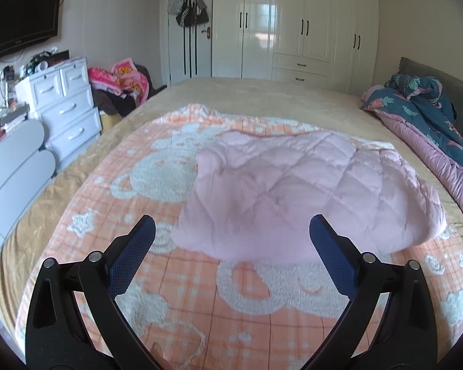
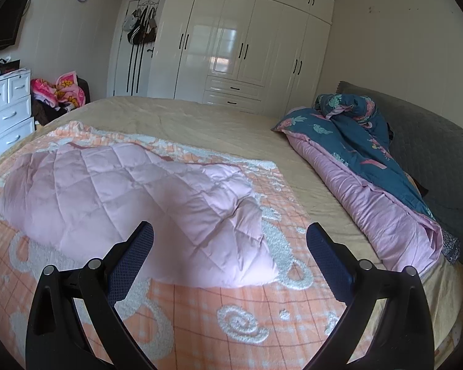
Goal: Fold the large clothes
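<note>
Both grippers wide open, holding nothing. The pink quilt point(image 1: 299, 191) lies mid-frame on the orange blanket point(image 1: 200, 302), long axis left-right. Left gripper point(image 1: 231, 228) faces its near edge squarely; for the right gripper point(image 2: 230, 231), the quilt sits left-of-centre.

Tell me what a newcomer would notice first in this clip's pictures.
The pink quilted garment lies rumpled in the middle of the bed, on an orange-and-white blanket. Both claws, left and right, hang open above the blanket's near part, holding nothing. A rolled blue and pink duvet lies along the bed's right side by the grey headboard.
</note>
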`<state>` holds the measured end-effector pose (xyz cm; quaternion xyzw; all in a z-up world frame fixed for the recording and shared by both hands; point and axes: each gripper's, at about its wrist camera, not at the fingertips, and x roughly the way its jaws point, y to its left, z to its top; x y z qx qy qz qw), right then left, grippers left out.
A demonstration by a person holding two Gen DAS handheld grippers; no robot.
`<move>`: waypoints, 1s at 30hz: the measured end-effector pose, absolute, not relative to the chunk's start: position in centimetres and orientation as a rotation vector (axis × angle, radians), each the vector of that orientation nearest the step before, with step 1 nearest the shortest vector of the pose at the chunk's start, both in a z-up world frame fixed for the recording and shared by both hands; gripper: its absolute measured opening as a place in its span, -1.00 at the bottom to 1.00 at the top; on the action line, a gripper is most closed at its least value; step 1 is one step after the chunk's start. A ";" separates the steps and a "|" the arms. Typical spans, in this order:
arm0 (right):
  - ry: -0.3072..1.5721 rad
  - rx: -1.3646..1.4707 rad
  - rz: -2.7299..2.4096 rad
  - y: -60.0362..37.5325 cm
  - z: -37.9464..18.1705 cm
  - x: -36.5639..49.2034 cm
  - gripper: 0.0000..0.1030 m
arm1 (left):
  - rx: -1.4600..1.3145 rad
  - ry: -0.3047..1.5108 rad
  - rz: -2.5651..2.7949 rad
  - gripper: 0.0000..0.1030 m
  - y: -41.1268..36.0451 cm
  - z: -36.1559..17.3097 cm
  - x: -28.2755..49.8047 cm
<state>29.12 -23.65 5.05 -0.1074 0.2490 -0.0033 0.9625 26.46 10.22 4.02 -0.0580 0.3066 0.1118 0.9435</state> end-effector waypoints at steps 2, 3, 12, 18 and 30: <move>0.517 -0.211 -0.007 -23.7 4.5 28.9 0.92 | -0.124 0.643 0.226 0.82 10.1 3.4 26.3; 0.522 -0.203 -0.006 -23.7 4.2 28.8 0.92 | -0.126 0.652 0.225 0.82 10.1 3.1 26.2; 0.636 -0.001 0.055 -25.0 0.9 28.5 0.92 | -0.129 0.747 0.233 0.82 10.0 0.1 26.0; 0.700 0.145 0.054 -26.5 -0.9 29.6 0.92 | -0.146 0.790 0.237 0.82 10.3 -1.5 26.8; 0.798 0.331 0.027 -29.5 -4.0 32.1 0.92 | -0.277 0.877 0.241 0.82 12.4 -4.6 29.4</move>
